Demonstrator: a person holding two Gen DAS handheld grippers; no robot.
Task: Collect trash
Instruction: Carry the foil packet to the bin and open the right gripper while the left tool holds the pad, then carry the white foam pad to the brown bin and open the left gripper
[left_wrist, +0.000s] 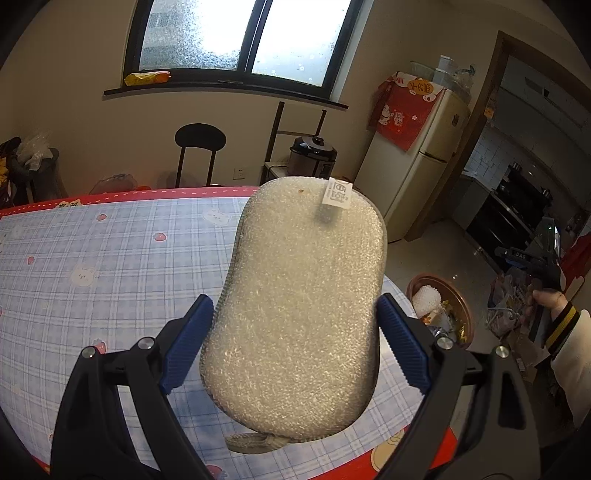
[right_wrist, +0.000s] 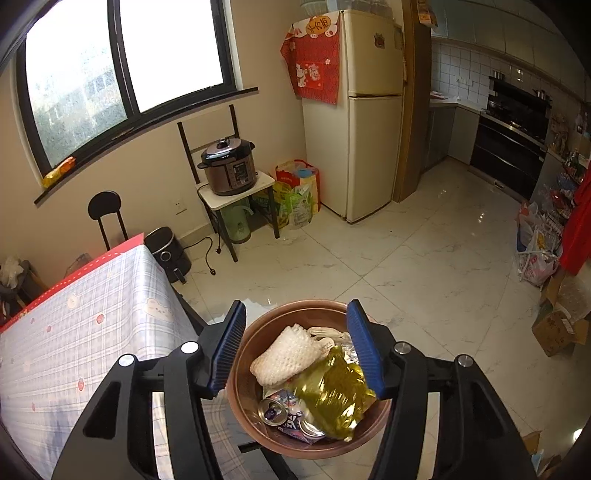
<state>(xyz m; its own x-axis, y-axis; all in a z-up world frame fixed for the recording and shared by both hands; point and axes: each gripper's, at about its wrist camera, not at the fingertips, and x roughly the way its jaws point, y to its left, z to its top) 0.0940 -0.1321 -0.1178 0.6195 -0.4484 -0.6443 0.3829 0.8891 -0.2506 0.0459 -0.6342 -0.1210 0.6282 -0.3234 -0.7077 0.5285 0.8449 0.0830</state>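
Note:
My left gripper (left_wrist: 294, 299) is shut on a pale, silvery scrubbing sponge (left_wrist: 306, 251) with a white tag. Its blue pads press on the sponge's narrow waist and hold it clear above the checked tablecloth (left_wrist: 92, 258). My right gripper (right_wrist: 297, 304) stands open over a round brown trash bin (right_wrist: 238, 373) on the floor, with nothing between its fingers. In the bin lie a crumpled yellow wrapper (right_wrist: 332, 391), a white foam net (right_wrist: 284, 354) and a crushed can (right_wrist: 271, 408). The left wrist view shows the same bin (left_wrist: 463, 306) beyond the table's right edge.
The table (right_wrist: 74, 332) edge sits just left of the bin. A fridge (right_wrist: 369, 129), a rice cooker (right_wrist: 229, 168) on a small stand and bags (right_wrist: 299, 192) line the back wall. Boxes and bags (right_wrist: 546, 258) crowd the right. A person's hand (left_wrist: 546, 299) and sleeve show at the right.

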